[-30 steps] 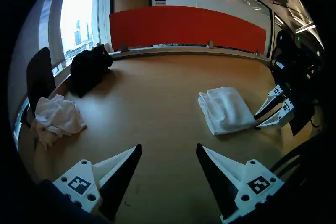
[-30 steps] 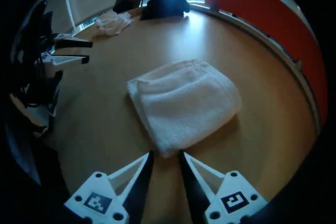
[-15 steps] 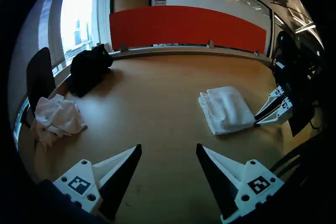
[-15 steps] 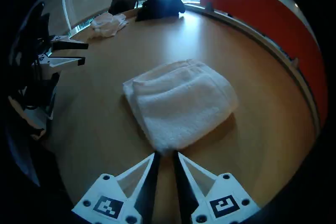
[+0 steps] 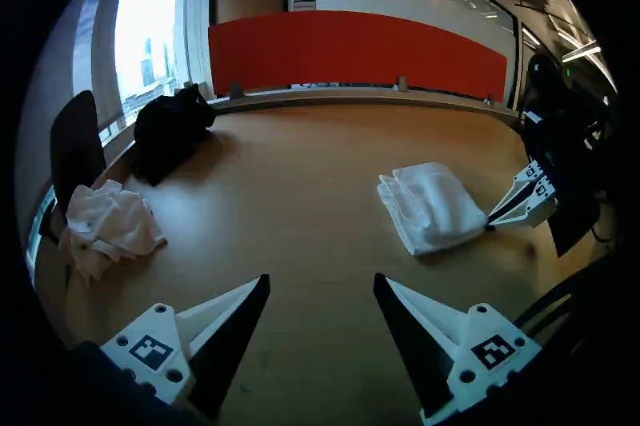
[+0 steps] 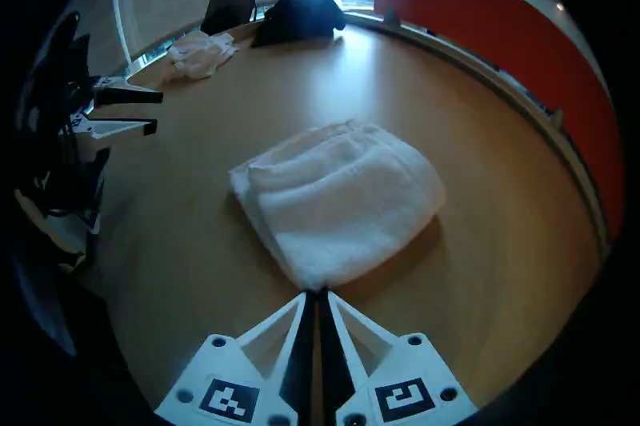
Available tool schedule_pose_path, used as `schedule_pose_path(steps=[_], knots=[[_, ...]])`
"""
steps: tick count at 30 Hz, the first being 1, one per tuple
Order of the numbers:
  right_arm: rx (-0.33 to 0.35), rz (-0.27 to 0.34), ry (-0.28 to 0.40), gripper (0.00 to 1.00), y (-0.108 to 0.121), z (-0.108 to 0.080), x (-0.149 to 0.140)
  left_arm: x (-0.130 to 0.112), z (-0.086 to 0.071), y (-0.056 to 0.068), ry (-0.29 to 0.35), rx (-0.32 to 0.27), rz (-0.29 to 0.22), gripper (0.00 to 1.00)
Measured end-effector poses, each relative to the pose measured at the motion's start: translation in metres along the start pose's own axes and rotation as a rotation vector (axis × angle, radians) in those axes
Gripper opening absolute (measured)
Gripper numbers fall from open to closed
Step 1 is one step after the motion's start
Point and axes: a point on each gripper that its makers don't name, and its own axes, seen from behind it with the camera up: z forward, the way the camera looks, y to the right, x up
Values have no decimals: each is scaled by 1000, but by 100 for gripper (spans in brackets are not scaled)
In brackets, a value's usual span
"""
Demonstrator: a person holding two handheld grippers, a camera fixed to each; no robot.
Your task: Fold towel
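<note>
A white towel (image 6: 340, 198) lies folded into a thick rectangle on the wooden table (image 6: 480, 266). My right gripper (image 6: 318, 292) is shut, its tips meeting right at the towel's near corner, and I cannot tell if any cloth is pinched. In the left gripper view the same towel (image 5: 432, 204) lies at the right, with the right gripper (image 5: 490, 222) touching its right edge. My left gripper (image 5: 320, 282) hovers open over bare table, well apart from the towel. It also appears at the left of the right gripper view as the left gripper (image 6: 152, 110).
A crumpled white cloth (image 5: 108, 226) lies near the table's left edge, and a black bag (image 5: 168, 134) sits behind it by the window. A dark chair (image 5: 76, 146) stands at the left. A red partition (image 5: 360, 50) runs along the table's far side.
My right gripper's fingers have closed from a wide gap to shut at the towel's corner, and the gripper has drawn back slightly. The left gripper has not moved.
</note>
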Motion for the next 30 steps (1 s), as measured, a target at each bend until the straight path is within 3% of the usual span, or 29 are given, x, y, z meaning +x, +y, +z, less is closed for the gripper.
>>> schedule_pose_path(steps=[18, 30], knots=[[-35, -60, 167, 3, 24, -38, 100, 7, -2, -1, 14, -5, 0, 96], [-54, -110, 243, 3, 33, -75, 155, 13, -5, -1, 23, -8, 2, 96]])
